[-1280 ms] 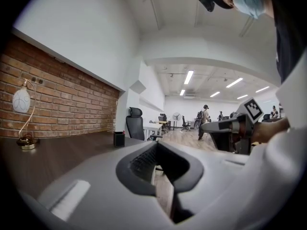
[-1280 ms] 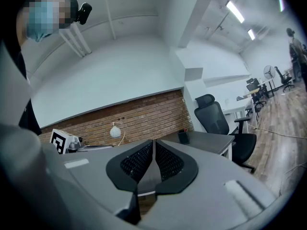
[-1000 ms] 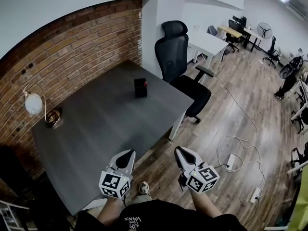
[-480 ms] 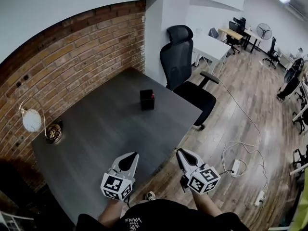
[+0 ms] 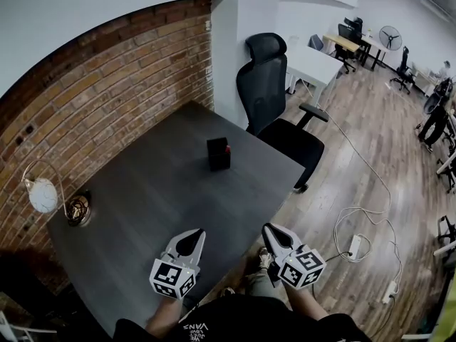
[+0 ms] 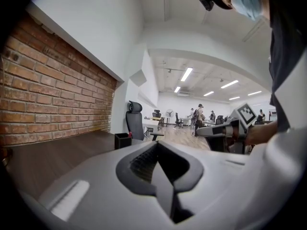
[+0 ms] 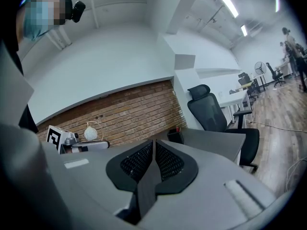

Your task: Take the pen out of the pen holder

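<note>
Plainly, left claw (image 5: 194, 234) and right claw (image 5: 269, 229) are clenched on nothing, well short of the pen (image 5: 227, 149).
Low in the head view they hang side by side at the near edge of the dark surface (image 5: 157, 191), jaws pressed together. Further up, near frame centre, the black pen holder (image 5: 217, 157) stands upright, well apart from both, the red-topped pen poking out at its right side. The pen looks light, stiff and a little slippery; its exposed top is the place to pinch, drawn straight up, and the light holder may tip or lift unless the other claw steadies it. Beyond it stands an office chair (image 5: 263, 77).
</note>
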Tool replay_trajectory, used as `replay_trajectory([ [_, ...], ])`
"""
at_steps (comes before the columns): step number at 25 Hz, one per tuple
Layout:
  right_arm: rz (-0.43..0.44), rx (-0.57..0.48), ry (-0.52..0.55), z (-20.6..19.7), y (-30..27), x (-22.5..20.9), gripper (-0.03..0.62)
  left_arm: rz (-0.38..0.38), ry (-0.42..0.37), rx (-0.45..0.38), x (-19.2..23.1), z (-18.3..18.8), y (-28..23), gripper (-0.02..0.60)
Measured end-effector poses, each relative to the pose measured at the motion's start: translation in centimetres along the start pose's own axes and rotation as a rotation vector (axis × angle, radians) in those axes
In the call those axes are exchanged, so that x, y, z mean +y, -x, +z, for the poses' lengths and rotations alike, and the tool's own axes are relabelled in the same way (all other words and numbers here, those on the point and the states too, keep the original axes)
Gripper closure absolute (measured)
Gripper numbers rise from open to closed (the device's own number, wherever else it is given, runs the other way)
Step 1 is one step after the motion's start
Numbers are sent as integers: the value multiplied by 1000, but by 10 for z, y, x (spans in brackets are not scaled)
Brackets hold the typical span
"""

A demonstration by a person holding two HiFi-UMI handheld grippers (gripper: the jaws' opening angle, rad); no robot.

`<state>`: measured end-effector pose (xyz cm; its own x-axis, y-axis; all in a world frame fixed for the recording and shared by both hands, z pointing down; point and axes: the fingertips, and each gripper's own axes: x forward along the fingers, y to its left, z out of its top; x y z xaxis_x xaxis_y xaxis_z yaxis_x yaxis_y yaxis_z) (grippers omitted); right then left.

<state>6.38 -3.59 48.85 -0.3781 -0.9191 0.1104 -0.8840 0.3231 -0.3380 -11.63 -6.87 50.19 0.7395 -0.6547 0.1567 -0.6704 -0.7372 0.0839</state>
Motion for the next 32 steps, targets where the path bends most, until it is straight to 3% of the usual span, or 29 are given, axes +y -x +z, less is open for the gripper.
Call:
replay_trajectory([
  [7, 63, 24, 9, 14, -49, -27, 592, 71, 20, -9, 25, 2, -28, 529],
  [13, 162, 88, 16, 24, -100, -48, 592, 181, 46, -16, 52, 11, -52, 529],
  [19, 242, 133, 9, 32, -137, -70, 592, 260, 29, -6, 74, 26, -84, 529],
  [32, 271, 152, -16, 43, -172, -129, 592, 232, -127, -8, 94, 72, -177, 529],
])
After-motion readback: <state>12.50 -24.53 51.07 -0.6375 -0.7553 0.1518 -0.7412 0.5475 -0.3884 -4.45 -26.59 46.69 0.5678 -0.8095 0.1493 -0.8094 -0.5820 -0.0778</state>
